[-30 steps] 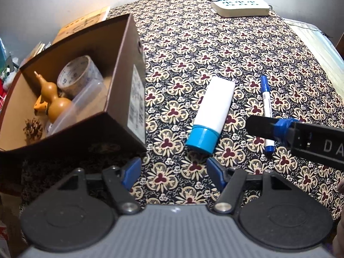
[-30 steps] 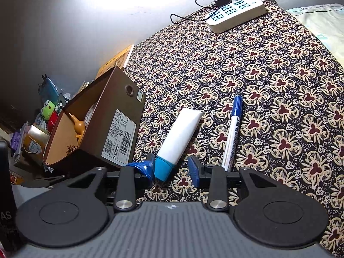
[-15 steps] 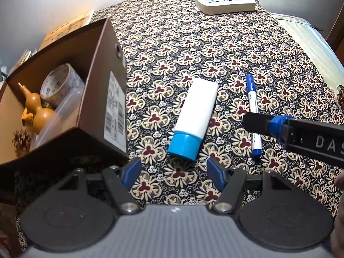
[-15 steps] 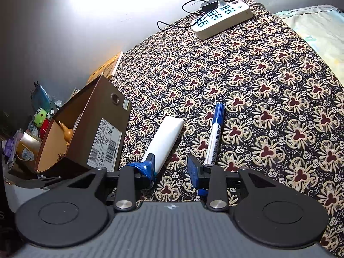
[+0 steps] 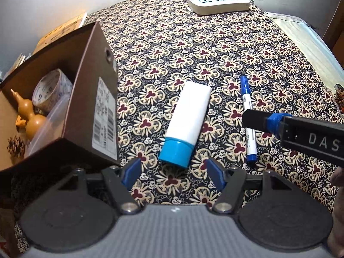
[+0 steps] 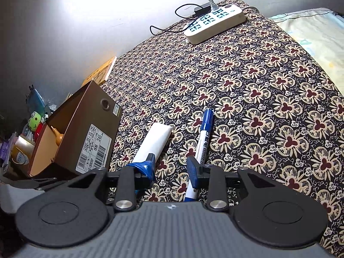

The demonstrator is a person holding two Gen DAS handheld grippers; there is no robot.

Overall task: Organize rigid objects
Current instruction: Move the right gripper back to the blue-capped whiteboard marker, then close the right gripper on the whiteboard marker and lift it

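A white tube with a blue cap [image 5: 187, 122] lies on the patterned cloth, also in the right wrist view [image 6: 154, 144]. A blue marker [image 5: 247, 118] lies to its right, also in the right wrist view [image 6: 203, 144]. A brown shoebox [image 5: 90, 107] stands at the left and holds a gourd [image 5: 30, 118], a tape roll [image 5: 51, 90] and a pine cone [image 5: 16, 148]. My left gripper [image 5: 172, 173] is open and empty, just short of the tube's cap. My right gripper [image 6: 171, 168] is open and empty, low between tube and marker; one of its fingers [image 5: 255, 119] shows over the marker.
A white power strip [image 5: 219, 1] with a plugged cable sits at the far edge, also in the right wrist view [image 6: 215, 24]. A flat cardboard piece [image 6: 100, 72] lies behind the box. Clutter with a green toy [image 6: 35, 120] is beyond the box. A pale bedsheet [image 6: 311, 28] lies at the right.
Both grippers have drawn back and to the right; the box, tube and marker look further off and shifted left. Nothing was grasped. Both jaws stayed open.
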